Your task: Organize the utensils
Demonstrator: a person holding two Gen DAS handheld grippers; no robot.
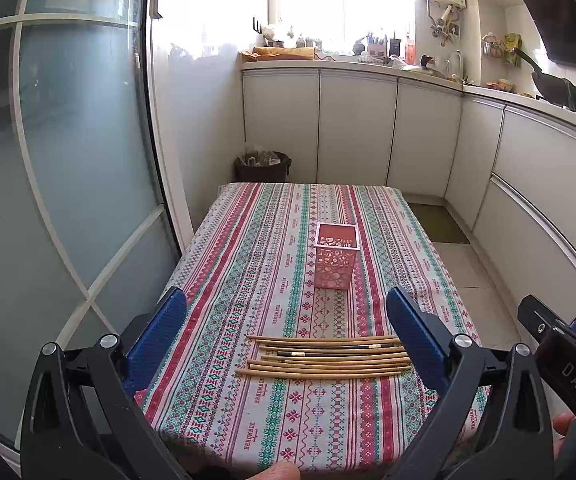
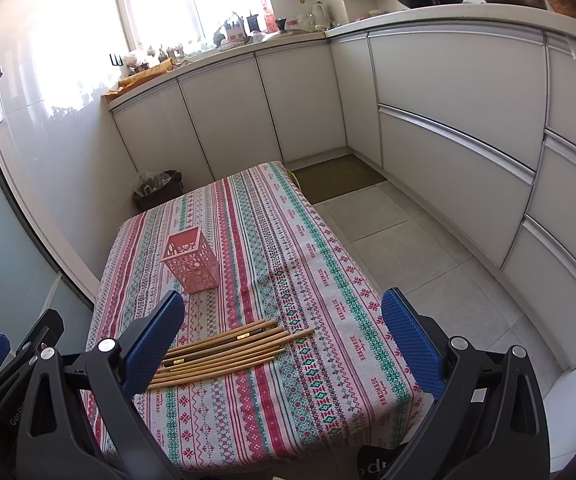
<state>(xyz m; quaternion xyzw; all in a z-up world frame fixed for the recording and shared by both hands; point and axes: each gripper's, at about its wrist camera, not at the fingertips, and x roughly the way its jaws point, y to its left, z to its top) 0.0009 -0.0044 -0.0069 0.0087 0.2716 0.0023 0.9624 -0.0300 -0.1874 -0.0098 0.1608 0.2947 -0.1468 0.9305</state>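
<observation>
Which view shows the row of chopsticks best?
The left wrist view: the chopsticks lie crosswise in full between the open left gripper fingers. In the right wrist view the right gripper's blue finger hides their near ends.

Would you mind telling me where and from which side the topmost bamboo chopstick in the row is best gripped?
Probably near mid-length, from straight above. The chopsticks lie flat and packed side by side on the tablecloth, so side access is blocked; the farthest one, toward the pink holder, has open cloth beside it for one finger.
</observation>
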